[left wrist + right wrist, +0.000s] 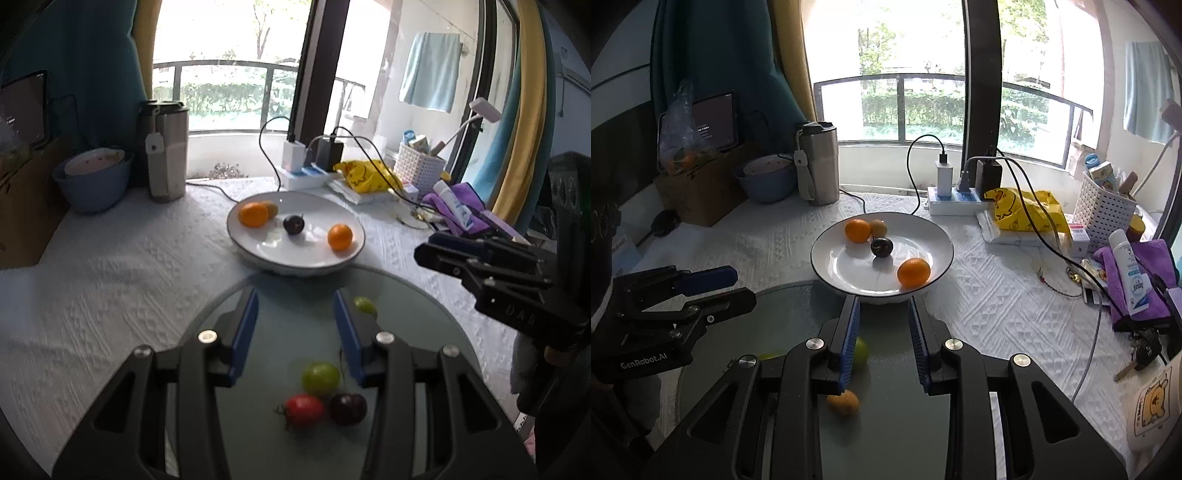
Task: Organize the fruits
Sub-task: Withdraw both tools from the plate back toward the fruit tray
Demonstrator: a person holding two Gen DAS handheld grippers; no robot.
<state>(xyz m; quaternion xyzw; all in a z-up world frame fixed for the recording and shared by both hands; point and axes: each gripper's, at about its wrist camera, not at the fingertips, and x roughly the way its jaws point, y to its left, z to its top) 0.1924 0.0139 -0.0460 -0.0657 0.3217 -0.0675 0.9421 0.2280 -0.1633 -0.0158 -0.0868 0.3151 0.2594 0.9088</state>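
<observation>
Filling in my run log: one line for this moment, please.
left tongs: open, empty | right tongs: open, empty | white plate: four fruits

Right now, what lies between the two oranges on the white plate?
A dark cherry lies between the two oranges on the white plate; both wrist views show it.

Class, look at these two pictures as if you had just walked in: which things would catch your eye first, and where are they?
The white plate in the middle of the table stands out, holding two bright oranges, a dark plum and a brownish fruit. Nearer, on a grey-green glass disc, lie small fruits: a green one, a red tomato and a dark cherry. Both tools, left tool and right tool, are open above that disc.
</observation>
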